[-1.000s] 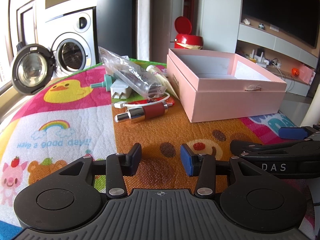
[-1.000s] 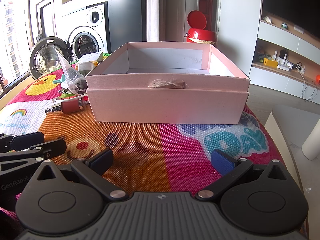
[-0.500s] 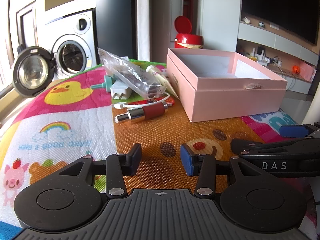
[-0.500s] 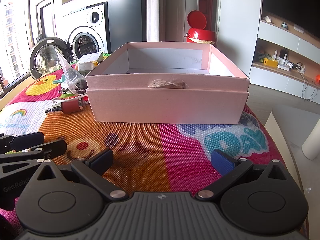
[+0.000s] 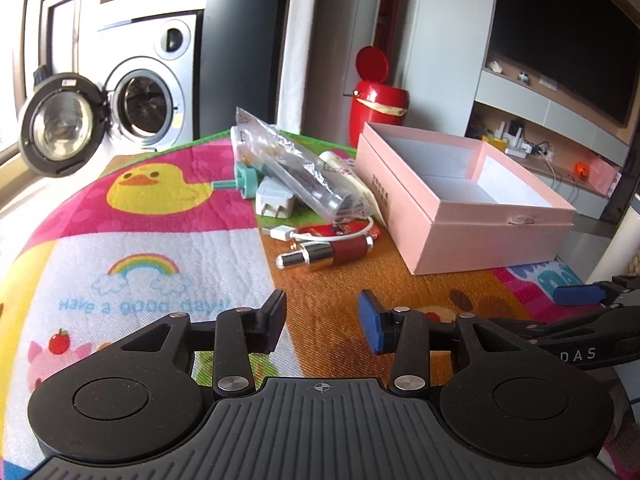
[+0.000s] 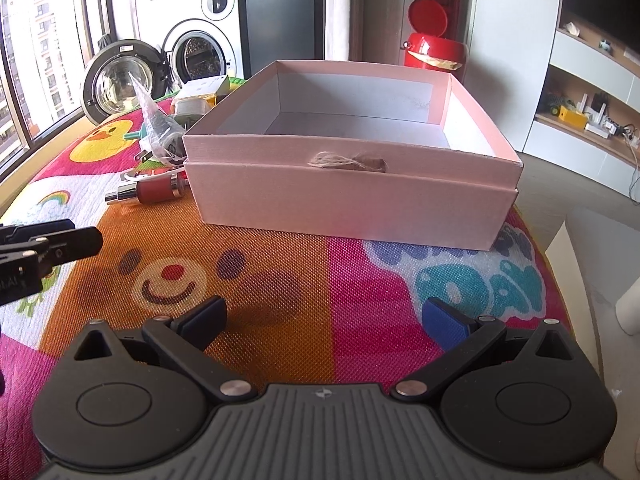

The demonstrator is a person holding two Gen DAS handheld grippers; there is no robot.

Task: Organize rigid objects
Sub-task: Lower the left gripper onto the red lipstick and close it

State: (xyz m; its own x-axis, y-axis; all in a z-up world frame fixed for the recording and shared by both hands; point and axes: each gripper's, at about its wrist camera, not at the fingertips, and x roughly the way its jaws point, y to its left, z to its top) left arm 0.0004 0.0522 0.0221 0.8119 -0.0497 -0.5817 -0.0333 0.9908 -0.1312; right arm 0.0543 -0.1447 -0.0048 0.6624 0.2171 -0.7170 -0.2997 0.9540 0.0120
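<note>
An open, empty pink box [image 5: 460, 232] stands on the colourful mat, seen head-on in the right wrist view [image 6: 352, 208]. Left of it lies a pile: a silver and maroon bottle [image 5: 328, 254] nearest, a white USB cable [image 5: 320, 234], a white charger plug [image 5: 274, 202], a teal item [image 5: 244, 178] and a clear plastic bag [image 5: 296, 164]. My left gripper [image 5: 322, 312] hovers short of the bottle, its jaws closing slightly with nothing between them. My right gripper [image 6: 324, 316] hangs open over the mat in front of the box, empty.
A red bin [image 5: 378, 112] with its lid up stands behind the table. A washing machine [image 5: 144, 104] with its door open is at the back left. The mat's right edge [image 6: 548, 264] drops off near the right gripper. A TV shelf [image 5: 540, 148] runs along the right wall.
My left gripper has shifted left and a little up, so the bottle and box sit further right in its view; its jaws are slightly narrower. The right gripper has stayed put.
</note>
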